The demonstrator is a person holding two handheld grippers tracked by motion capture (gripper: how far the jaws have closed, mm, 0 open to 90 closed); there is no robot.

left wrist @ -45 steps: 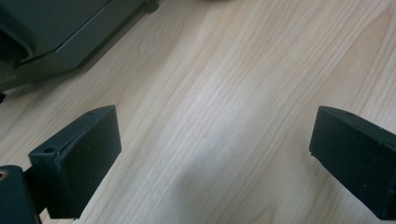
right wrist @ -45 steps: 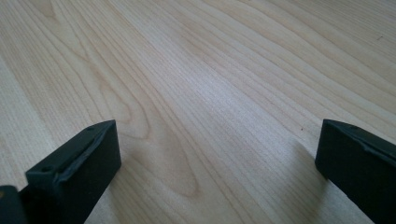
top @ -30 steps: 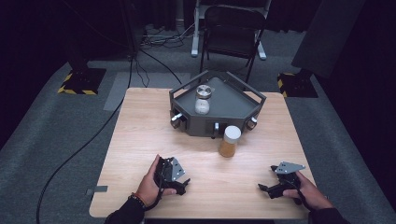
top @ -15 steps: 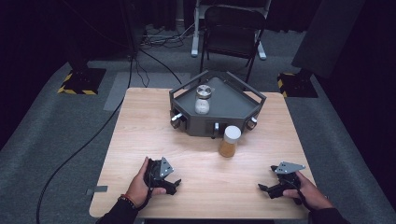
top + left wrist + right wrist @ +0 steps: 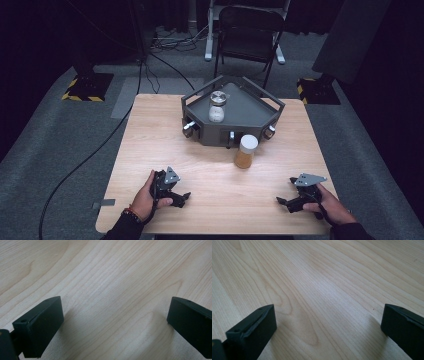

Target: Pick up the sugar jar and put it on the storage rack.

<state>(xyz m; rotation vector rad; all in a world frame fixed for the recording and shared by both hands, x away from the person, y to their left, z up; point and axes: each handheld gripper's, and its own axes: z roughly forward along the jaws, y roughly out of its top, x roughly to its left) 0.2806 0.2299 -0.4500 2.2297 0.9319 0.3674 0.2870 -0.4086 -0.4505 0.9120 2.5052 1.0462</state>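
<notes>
My left gripper [image 5: 181, 199] rests on the wooden table [image 5: 150, 135] near its front left, held by a hand. In the left gripper view its jaws stand wide apart over bare wood, so my left gripper [image 5: 115, 322] is open and empty. My right gripper [image 5: 284, 202] lies near the front right edge. It too is open, as my right gripper [image 5: 328, 327] has only wood grain between its jaws. A jar with amber contents and a white lid [image 5: 246, 151] stands mid-table. A clear jar with white contents [image 5: 217, 106] sits on the dark grey tray [image 5: 255, 107].
The angular tray has knobs on its front wall and stands at the table's far middle. Behind the table are a black folding chair [image 5: 247, 30], cables on grey carpet, and stands with yellow-black striped bases [image 5: 84, 87].
My left gripper has slid to the left and nearer the front edge, then turned so its jaws point right. The right gripper has not moved.
</notes>
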